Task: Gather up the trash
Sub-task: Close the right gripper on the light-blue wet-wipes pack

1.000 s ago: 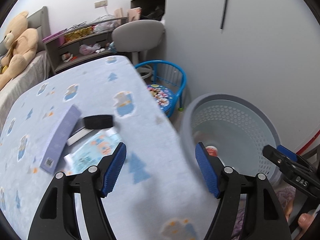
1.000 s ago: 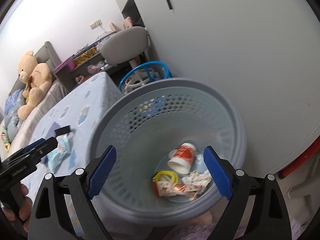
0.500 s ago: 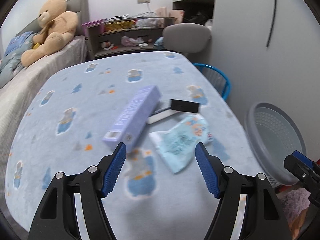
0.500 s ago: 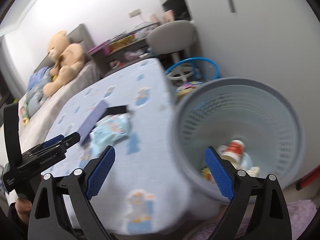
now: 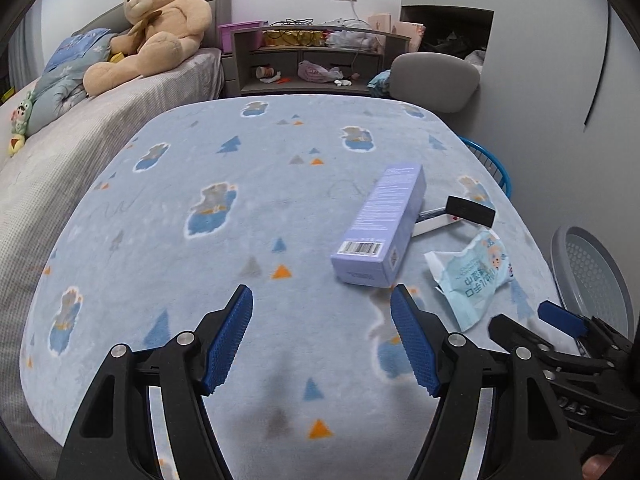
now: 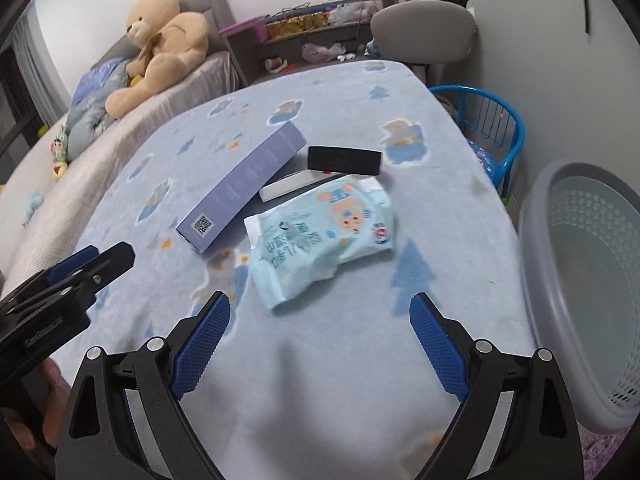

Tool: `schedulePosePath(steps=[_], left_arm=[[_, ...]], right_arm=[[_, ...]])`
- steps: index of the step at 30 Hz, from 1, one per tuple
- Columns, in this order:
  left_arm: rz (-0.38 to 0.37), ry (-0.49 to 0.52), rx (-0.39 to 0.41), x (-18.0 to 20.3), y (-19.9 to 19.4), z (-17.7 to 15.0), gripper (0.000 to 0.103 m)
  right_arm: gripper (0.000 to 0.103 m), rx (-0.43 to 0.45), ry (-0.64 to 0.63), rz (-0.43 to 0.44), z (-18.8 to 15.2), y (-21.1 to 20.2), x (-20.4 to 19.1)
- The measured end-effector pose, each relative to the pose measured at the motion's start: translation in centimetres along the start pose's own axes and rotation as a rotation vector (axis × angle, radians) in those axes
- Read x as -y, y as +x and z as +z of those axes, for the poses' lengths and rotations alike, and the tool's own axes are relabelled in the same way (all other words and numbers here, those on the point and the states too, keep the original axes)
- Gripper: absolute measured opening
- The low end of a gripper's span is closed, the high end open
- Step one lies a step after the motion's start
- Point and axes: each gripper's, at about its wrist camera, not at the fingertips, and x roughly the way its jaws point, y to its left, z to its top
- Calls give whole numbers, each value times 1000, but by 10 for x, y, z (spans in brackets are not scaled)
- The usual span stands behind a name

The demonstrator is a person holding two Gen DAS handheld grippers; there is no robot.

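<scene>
While both grippers hang over the near edge of the tabletop (image 5: 248,200), the grey perforated basket (image 6: 592,280) sits just off its right side on the floor, and from this angle only the holed wall and pale inside show, so I can't tell what's in it. The left gripper (image 5: 322,336) has its blue pads spread wide with nothing between them; same deal for the right gripper (image 6: 320,344), wide apart and empty.

Trash on the tabletop is bunched toward the right side: a long purple box (image 6: 244,188) lying flat, a crumpled light-blue wipes packet (image 6: 320,232) just beside it and closest to the right gripper, and behind those a small black box (image 6: 345,160) resting partly on a flat white box (image 6: 296,186). The packet touches the white box's front edge.

The cover is a fuzzy blue blanket with bears and little trees. Room-wise: a bed (image 5: 52,136) on the left with a big teddy bear (image 5: 156,20), a cluttered grey shelf (image 5: 316,60) at the back, a grey chair (image 5: 434,76), and a blue kid's chair (image 6: 492,128) next to the basket.
</scene>
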Motion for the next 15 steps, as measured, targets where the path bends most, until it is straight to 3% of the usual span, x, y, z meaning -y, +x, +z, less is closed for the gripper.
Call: schedulePosePath(steps=[6, 15], left_arm=[[-4, -19, -1, -8, 3, 0, 69], [-17, -23, -16, -9, 8, -2, 69]], right_arm=[[90, -46, -19, -87, 8, 31, -14], [90, -65, 4, -171, 8, 39, -6]])
